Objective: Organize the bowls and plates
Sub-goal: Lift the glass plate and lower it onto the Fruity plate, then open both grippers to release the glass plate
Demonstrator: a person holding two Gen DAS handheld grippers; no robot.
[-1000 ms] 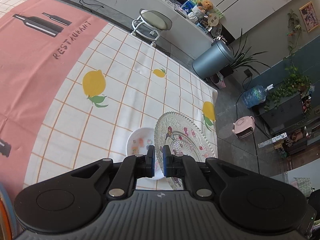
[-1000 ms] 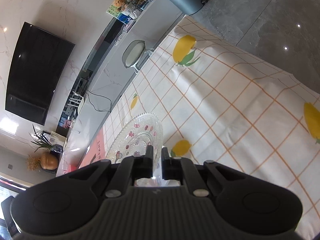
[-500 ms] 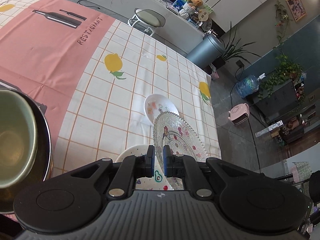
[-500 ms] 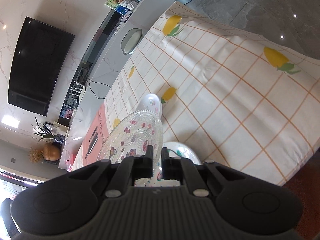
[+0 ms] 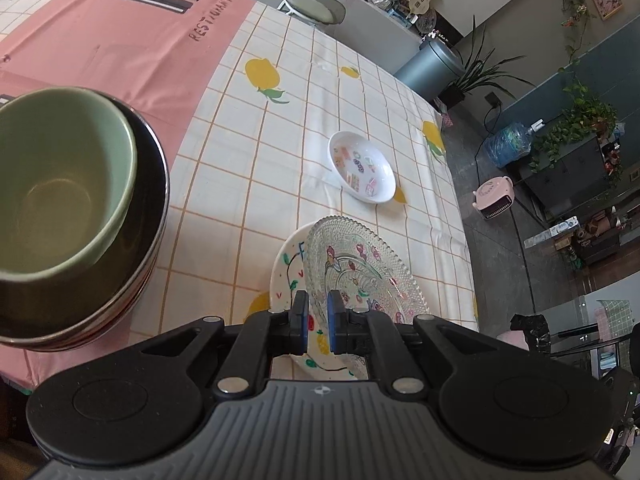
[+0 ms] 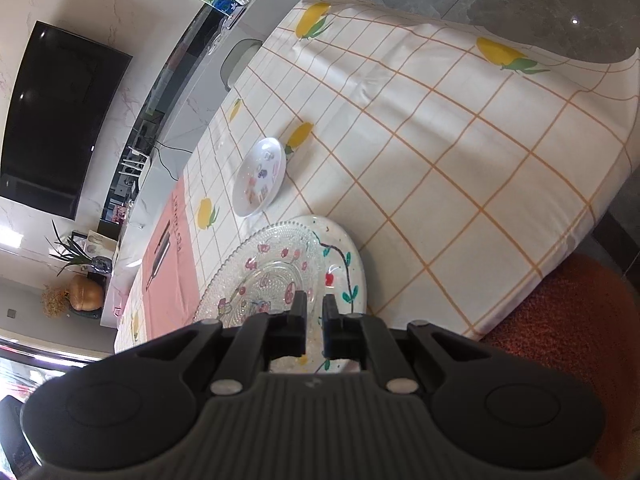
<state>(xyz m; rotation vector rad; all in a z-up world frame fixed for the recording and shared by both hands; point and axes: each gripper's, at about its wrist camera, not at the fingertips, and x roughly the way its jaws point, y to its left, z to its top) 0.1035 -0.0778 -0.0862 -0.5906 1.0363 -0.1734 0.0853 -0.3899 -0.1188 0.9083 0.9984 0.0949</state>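
Both grippers are shut on the rim of a clear beaded glass plate (image 5: pixel 360 268) with pink flower prints, one on each side. My left gripper (image 5: pixel 318 310) holds its near edge; my right gripper (image 6: pixel 314 312) holds the opposite edge of the glass plate (image 6: pixel 260 280). The plate hangs just above a white plate with painted vines (image 5: pixel 290 268), which also shows in the right wrist view (image 6: pixel 344 256). A small white dish with coloured prints (image 5: pixel 362 166) lies farther out on the table; it also shows in the right wrist view (image 6: pixel 260 176). A green bowl (image 5: pixel 60 184) sits nested in a dark metal bowl (image 5: pixel 148 216) at the left.
The table wears a checked lemon cloth (image 5: pixel 256 128) with a pink runner (image 5: pixel 120 40). The table edge drops to grey floor on the right, with a pink heater (image 5: pixel 494 198) and a water jug (image 5: pixel 508 144). An orange rug (image 6: pixel 560 340) lies below the near edge.
Both grippers carried the glass plate back toward the near edge and lower, over the painted white plate. The small white dish now lies farther away and the stacked bowls are close on the left.
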